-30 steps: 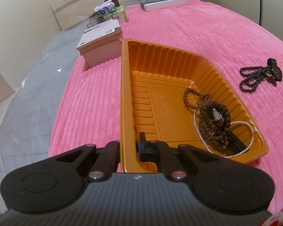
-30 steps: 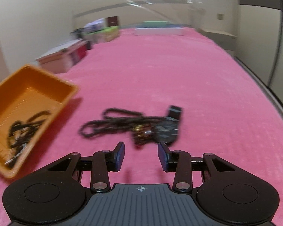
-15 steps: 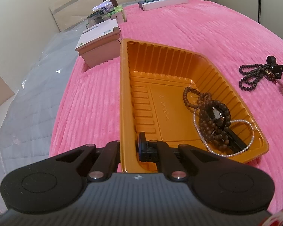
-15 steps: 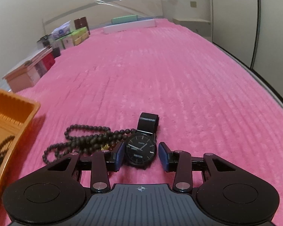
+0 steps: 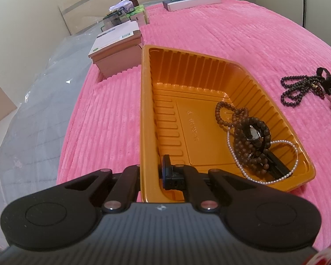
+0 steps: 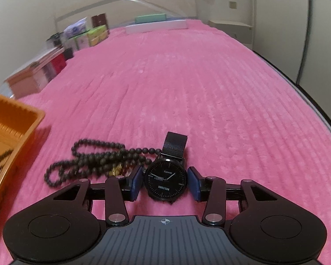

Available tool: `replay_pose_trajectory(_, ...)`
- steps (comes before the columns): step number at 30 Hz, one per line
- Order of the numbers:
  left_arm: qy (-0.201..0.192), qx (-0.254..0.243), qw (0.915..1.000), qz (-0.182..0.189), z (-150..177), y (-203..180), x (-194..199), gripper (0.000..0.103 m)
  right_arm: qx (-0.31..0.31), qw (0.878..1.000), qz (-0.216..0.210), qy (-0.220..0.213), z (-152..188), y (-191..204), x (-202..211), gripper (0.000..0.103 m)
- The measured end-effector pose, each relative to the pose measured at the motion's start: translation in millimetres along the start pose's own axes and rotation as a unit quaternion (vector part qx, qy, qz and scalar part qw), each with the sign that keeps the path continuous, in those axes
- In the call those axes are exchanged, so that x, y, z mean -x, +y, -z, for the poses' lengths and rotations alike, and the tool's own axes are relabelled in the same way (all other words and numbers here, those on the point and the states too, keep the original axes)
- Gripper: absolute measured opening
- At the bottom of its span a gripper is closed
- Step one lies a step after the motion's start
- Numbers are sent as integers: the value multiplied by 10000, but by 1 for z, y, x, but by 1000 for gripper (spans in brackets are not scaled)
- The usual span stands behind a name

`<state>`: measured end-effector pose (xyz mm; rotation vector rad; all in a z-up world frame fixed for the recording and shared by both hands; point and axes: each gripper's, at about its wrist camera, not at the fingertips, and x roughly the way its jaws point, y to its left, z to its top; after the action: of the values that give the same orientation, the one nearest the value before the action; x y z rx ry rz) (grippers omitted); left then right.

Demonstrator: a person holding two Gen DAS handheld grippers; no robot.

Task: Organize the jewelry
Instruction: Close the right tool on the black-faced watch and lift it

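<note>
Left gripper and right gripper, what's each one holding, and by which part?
Left gripper grips the orange tray by its near-left wall. Right gripper holds nothing; the watch sits between open jaws.

Left tool (image 5: pixel 151 173) clamped shut; right tool (image 6: pixel 164 184) has just been opening.

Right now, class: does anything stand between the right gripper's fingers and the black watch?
Nothing visible does. The right gripper straddles the black watch, its jaws just opening, pads on each side of the case, apart from it. The dark bead strand lies left, beside the left pad.
</note>
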<state>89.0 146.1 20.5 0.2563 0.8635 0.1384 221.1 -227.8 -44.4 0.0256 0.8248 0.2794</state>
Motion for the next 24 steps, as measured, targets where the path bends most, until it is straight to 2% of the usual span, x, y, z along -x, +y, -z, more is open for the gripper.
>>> replay_pose_trajectory(6,1,19,10000,-5,0,-1,0,3,589,9979,-6,260,1,1,23,44)
replay_pose_trajectory(12,-6,15,10000,-10,0,-2,1,3,859,9948,-27,545,8,4,24,44)
replay_pose_trajectory(19,-10,60,10000,9,1,1,2,3,641,9979,-14,-33,31,-5,8,45)
replay_pose_trajectory(24,0,83,10000,3,1,2,1,3,486,9976,208,-444,44,-1,10,48)
